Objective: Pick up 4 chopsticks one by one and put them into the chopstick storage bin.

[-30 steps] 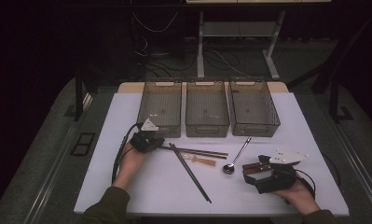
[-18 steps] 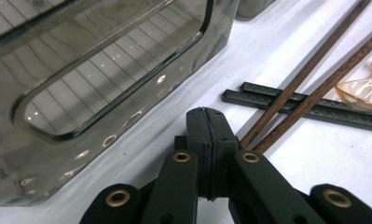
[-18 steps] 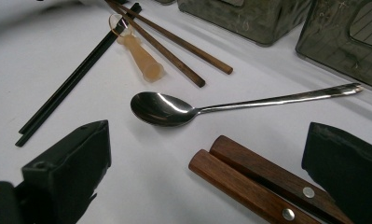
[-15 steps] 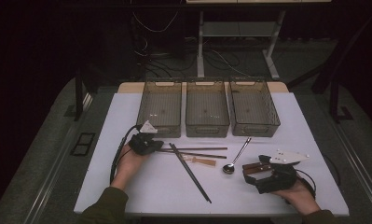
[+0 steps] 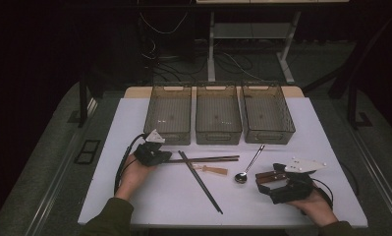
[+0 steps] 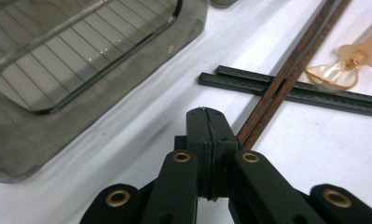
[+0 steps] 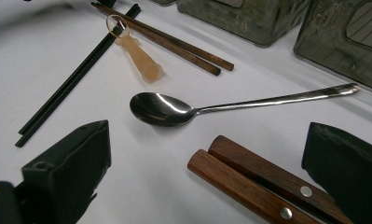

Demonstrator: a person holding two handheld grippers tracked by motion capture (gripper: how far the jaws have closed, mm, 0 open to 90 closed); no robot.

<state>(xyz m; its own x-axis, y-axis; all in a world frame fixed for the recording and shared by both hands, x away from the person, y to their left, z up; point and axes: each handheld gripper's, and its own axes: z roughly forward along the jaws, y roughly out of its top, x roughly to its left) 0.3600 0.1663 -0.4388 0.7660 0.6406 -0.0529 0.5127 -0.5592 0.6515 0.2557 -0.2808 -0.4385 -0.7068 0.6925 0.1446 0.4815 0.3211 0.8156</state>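
My left gripper [image 5: 167, 157] [image 6: 207, 125] is shut with nothing in its jaws. Its tip rests just left of the near end of a pair of brown chopsticks [image 5: 208, 159] [image 6: 286, 77], which cross a pair of black chopsticks [image 5: 200, 182] [image 6: 295, 91]. A small beige holder [image 5: 214, 170] [image 6: 344, 70] lies beside them. My right gripper [image 5: 268, 181] [image 7: 209, 142] is open at the table's front right. Two wooden handles [image 5: 269, 174] [image 7: 249, 179] lie between its jaws, and the pads stand apart from them. A metal spoon [image 5: 247, 167] [image 7: 160, 109] lies just beyond.
Three smoky clear bins [image 5: 168, 115] [image 5: 218, 114] [image 5: 267, 114] stand in a row at the back of the white table [image 5: 311, 147]. The leftmost bin [image 6: 81, 56] is close to my left gripper. Bare tabletop stretches along the front edge.
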